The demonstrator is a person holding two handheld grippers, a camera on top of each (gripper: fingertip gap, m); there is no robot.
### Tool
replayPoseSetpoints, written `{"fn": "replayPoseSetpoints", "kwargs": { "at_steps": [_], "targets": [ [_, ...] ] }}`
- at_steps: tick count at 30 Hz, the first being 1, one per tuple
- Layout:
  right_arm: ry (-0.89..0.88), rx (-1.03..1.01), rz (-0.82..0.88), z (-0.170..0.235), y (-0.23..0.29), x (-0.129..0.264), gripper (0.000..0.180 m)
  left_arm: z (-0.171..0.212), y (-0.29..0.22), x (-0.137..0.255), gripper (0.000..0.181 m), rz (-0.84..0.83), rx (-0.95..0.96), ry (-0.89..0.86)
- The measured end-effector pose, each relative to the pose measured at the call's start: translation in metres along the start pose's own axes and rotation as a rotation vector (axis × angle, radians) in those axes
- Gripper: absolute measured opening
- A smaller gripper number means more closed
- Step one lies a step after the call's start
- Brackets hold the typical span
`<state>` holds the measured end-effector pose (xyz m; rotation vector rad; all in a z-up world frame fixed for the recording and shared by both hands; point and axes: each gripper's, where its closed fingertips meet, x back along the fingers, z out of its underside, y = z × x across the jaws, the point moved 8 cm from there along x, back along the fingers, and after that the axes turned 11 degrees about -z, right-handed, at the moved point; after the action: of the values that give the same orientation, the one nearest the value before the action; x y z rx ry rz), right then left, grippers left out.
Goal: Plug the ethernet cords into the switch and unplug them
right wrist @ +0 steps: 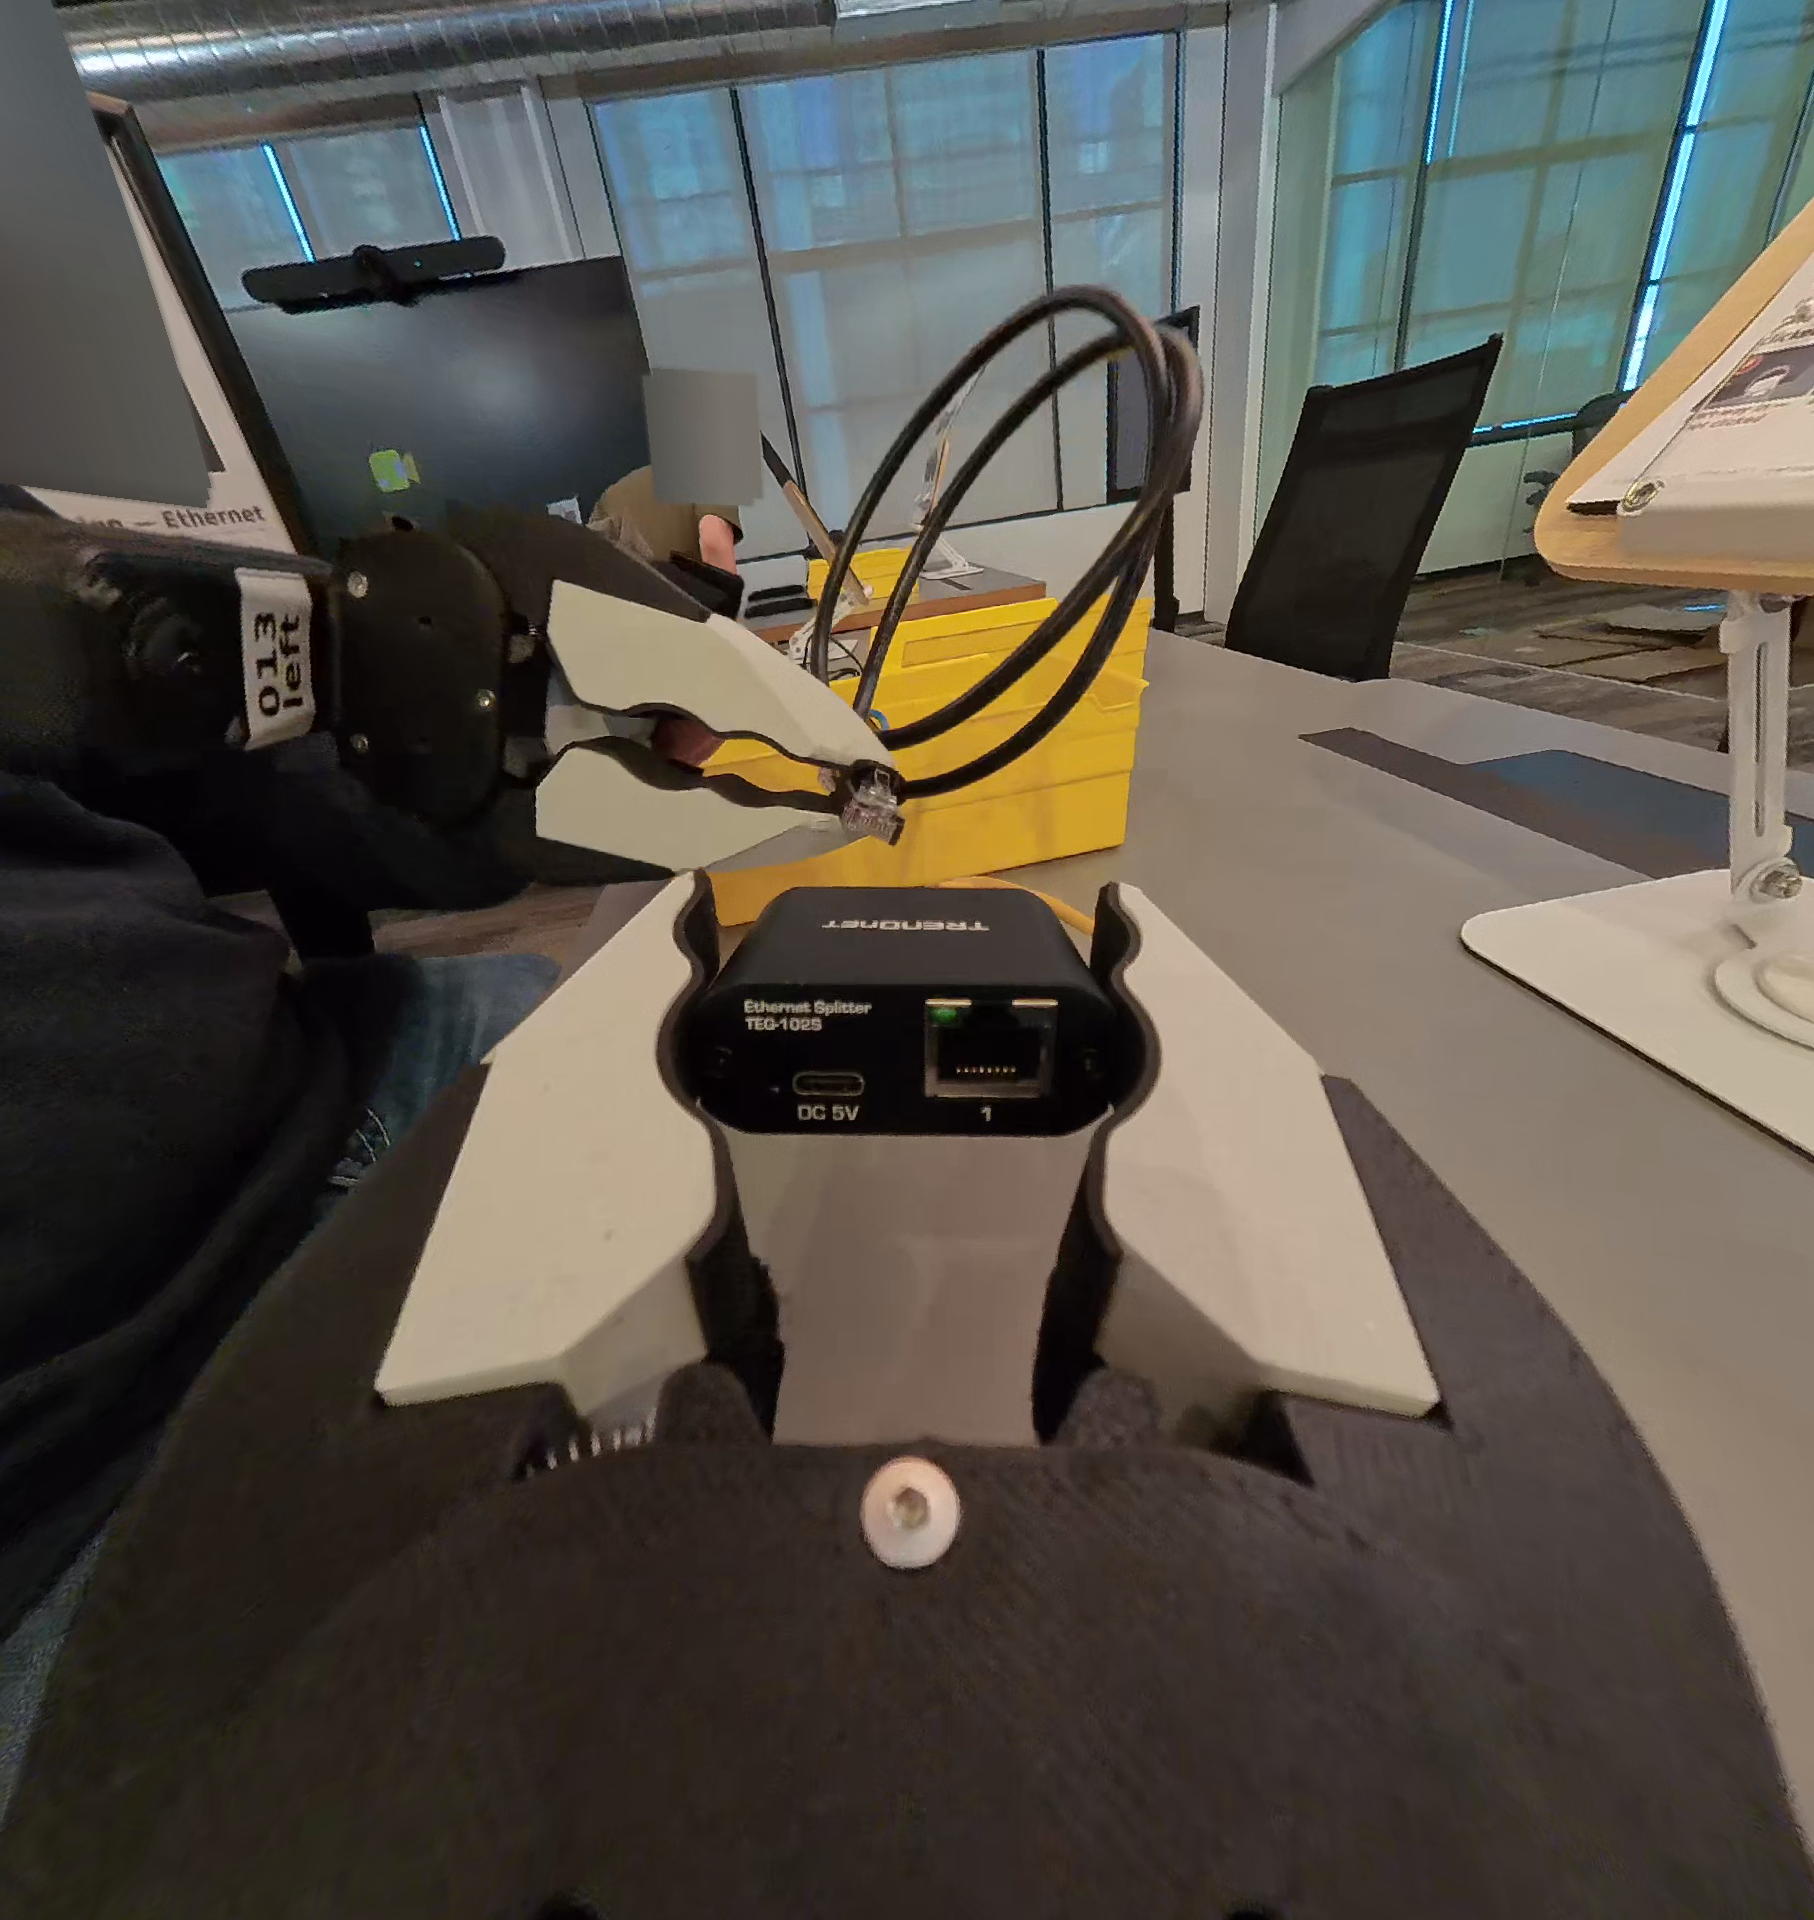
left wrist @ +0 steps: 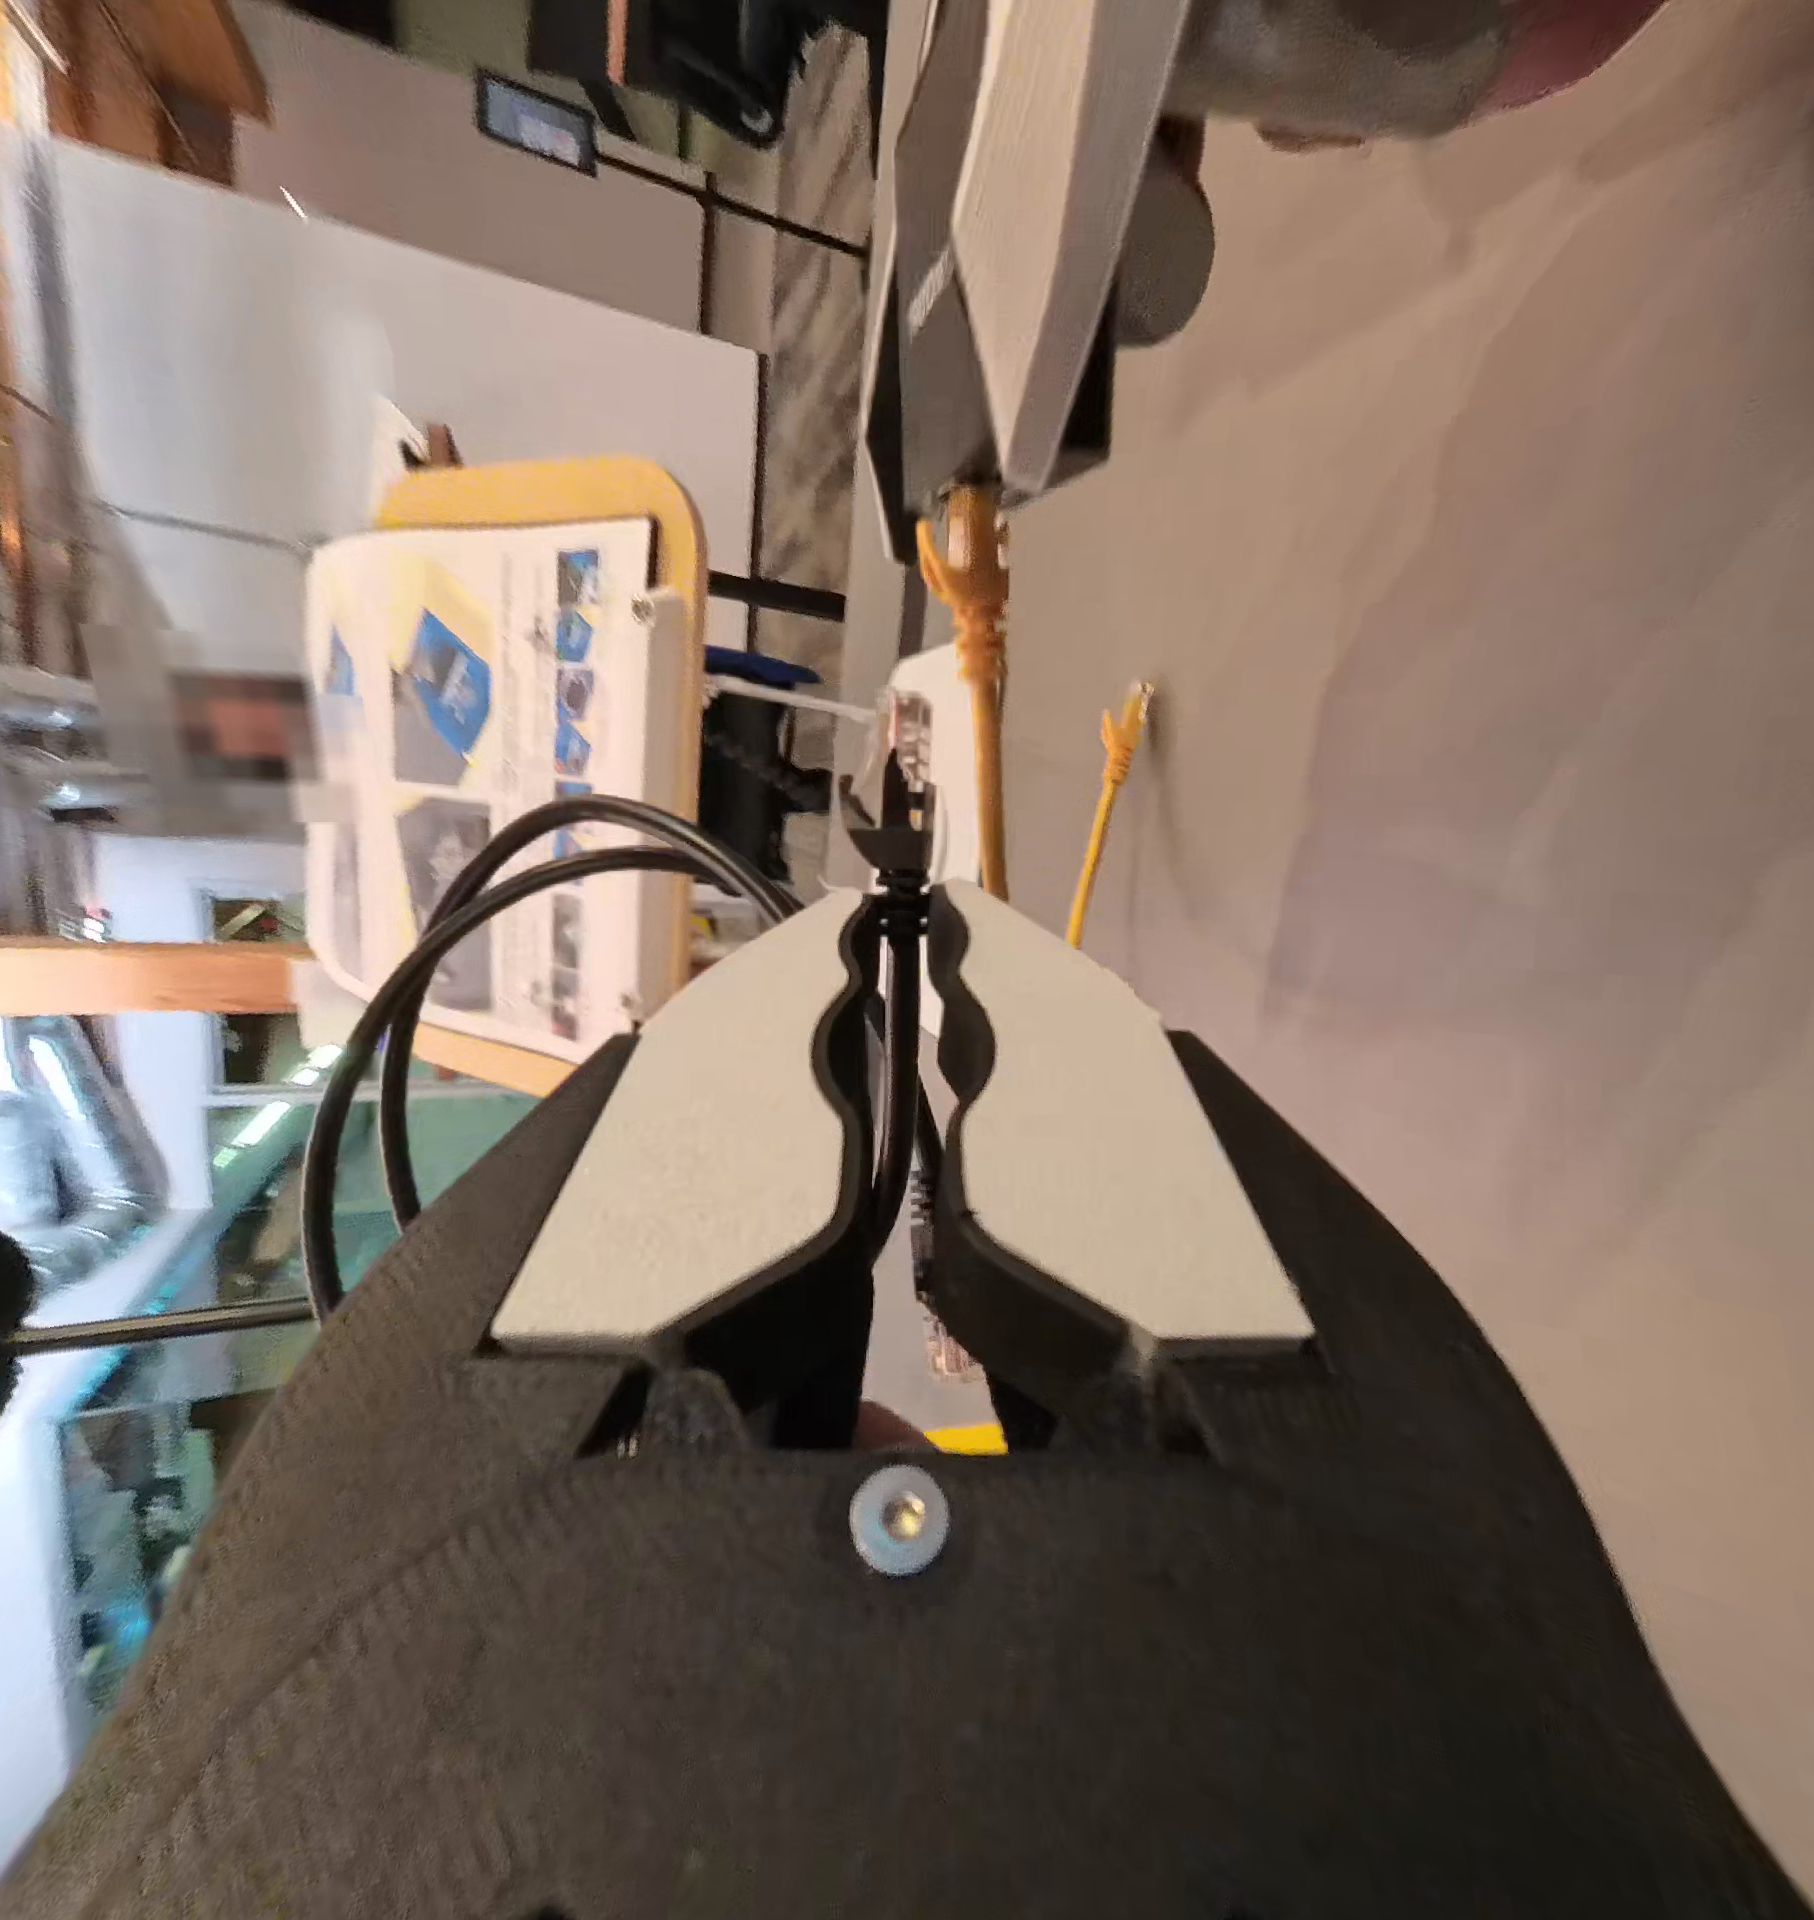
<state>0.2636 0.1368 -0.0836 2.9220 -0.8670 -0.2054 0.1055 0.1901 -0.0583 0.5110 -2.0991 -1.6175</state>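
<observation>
We held the black switch [right wrist: 908, 1013], white lettering on its port face, clamped in our right gripper [right wrist: 908, 1029] above the grey table [right wrist: 1454, 1091]. Our left gripper [left wrist: 895, 914] pinched the black ethernet cord [left wrist: 898, 997] just behind its clear plug [left wrist: 903, 743], near the switch.

I'm at a grey table [right wrist: 1454, 1039] in an office w/ tall windows [right wrist: 882, 260] across the far wall, daylight coming thru bluish-green. Pipes run along the ceiling. Black chair [right wrist: 1350, 520] stands beyond the table, dark screen [right wrist: 446, 395] to my left w/ a bar cam on top. Yellow bins [right wrist: 986, 727] on the far edge; white stand [right wrist: 1755, 831] w/ a wooden board on my right.
</observation>
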Motion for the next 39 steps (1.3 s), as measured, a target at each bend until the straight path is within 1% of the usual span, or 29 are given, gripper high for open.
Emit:
{"fn": "replayPoseSetpoints", "kwargs": {
  "at_steps": [7, 12, 19, 26, 39],
  "targets": [
    [-0.081, -0.037, -0.026, -0.004, -0.002, 0.004, 0.072, -0.018, -0.004, -0.006, 0.008, -0.029, -0.065, -0.085],
    [-0.127, -0.062, -0.05, -0.006, -0.002, 0.004, 0.072, -0.024, -0.008, -0.009, 0.008, -0.042, -0.086, -0.102],
    [-0.194, -0.087, -0.077, -0.01, -0.002, 0.006, 0.072, -0.032, -0.003, -0.009, 0.008, -0.093, -0.059, -0.141],
    [-0.251, -0.099, -0.094, -0.013, -0.002, 0.011, 0.072, -0.036, -0.005, -0.01, 0.008, -0.098, -0.065, -0.156],
    [-0.248, -0.108, -0.1, -0.012, -0.003, 0.01, 0.072, -0.036, -0.002, -0.009, 0.008, -0.104, -0.05, -0.155]
  ]
}}
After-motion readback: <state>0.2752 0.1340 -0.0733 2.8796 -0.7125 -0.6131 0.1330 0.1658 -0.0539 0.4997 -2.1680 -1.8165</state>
